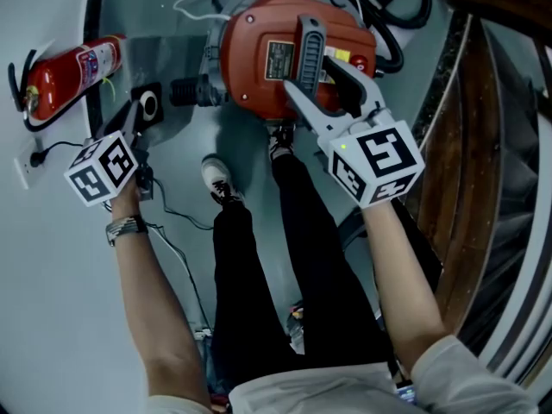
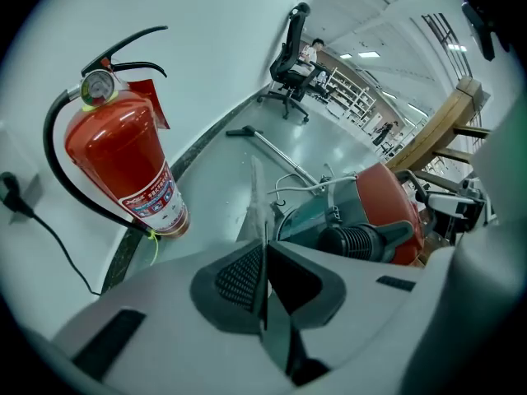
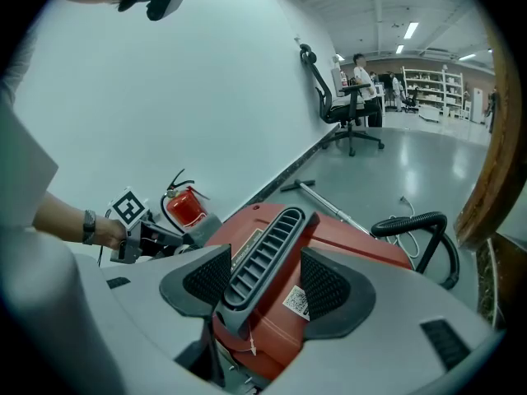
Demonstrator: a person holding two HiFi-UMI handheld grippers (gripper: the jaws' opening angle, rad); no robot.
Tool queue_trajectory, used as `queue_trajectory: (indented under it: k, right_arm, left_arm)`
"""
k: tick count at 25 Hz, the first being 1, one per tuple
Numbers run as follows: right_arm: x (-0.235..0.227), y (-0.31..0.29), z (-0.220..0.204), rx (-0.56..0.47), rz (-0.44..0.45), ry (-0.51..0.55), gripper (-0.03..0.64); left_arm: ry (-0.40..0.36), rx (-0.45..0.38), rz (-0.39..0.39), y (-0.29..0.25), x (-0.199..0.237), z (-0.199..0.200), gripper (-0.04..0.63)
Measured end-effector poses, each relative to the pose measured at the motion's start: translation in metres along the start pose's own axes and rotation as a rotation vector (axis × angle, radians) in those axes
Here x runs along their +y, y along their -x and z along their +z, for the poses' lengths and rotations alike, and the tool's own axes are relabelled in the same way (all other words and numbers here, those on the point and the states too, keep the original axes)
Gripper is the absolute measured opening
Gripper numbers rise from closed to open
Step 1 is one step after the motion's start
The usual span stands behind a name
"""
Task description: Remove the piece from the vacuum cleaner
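The red vacuum cleaner [image 1: 254, 54] lies on the floor in front of my feet. Its grey slotted handle [image 1: 310, 46] runs across the top. My right gripper [image 1: 312, 74] is open, and the handle [image 3: 268, 249] lies between its two pads [image 3: 210, 278]. On the right side a gap shows between pad and handle. My left gripper [image 1: 138, 123] hangs left of the vacuum, short of its black ribbed hose inlet [image 1: 185, 91]. In the left gripper view the pads [image 2: 243, 274] meet with nothing between them, and the inlet [image 2: 354, 241] lies ahead to the right.
A red fire extinguisher [image 1: 69, 76] stands against the wall at left, close to my left gripper. A black hose [image 1: 397, 24] loops behind the vacuum. A metal wand [image 2: 272, 151] lies on the floor farther off. A wooden structure [image 1: 483, 145] borders the right side.
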State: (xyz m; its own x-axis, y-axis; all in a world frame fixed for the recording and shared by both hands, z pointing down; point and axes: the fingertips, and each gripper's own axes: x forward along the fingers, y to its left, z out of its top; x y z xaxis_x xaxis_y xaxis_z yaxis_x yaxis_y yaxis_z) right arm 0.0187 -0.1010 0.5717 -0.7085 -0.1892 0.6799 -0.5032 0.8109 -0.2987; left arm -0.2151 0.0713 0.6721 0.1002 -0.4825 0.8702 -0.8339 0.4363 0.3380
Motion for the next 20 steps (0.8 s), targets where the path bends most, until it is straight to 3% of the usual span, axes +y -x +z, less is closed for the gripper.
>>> queue_trajectory:
  k: [6,13,20]
  right_arm:
    - [0.002,0.007,0.0,0.028,-0.084,0.108,0.268]
    - [0.009,0.046,-0.011,0.063,-0.112,0.02,0.268]
    - [0.066,0.103,0.036,0.012,-0.048,-0.009,0.257]
  left_arm:
    - [-0.04,-0.008,0.007,0.017,-0.004,0.003,0.021]
    - [-0.107,0.01,0.052,0.072,-0.006,0.004,0.021]
    - [-0.161,-0.026,0.04,0.153,-0.047,0.02,0.021]
